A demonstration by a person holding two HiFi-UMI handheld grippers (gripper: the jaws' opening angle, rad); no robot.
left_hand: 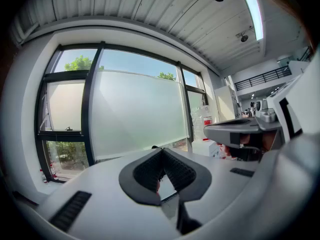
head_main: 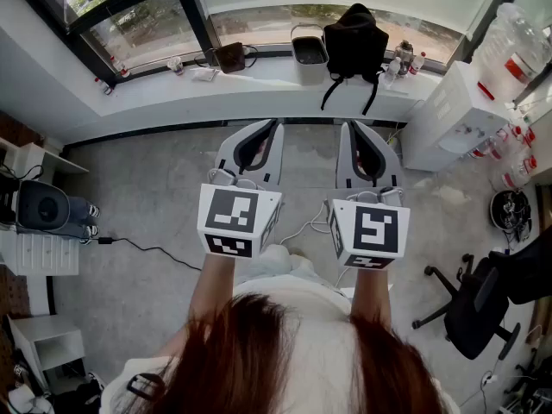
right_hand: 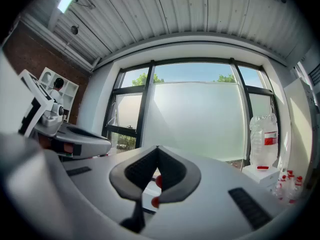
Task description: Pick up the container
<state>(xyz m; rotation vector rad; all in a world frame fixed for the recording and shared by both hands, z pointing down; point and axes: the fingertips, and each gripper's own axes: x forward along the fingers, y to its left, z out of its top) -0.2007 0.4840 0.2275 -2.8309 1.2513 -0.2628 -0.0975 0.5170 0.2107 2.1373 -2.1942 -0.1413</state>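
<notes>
Facing frosted window, left gripper and right gripper, ribbed black V-shaped pads clenched together

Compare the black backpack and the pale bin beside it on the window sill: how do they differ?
The backpack is black and soft, with straps hanging over the sill's edge; the bin is pale, rigid and boxy. The backpack is closed and looks bulkier; the bin is open-topped with a dark inside. Both stand side by side on the window sill.
</notes>
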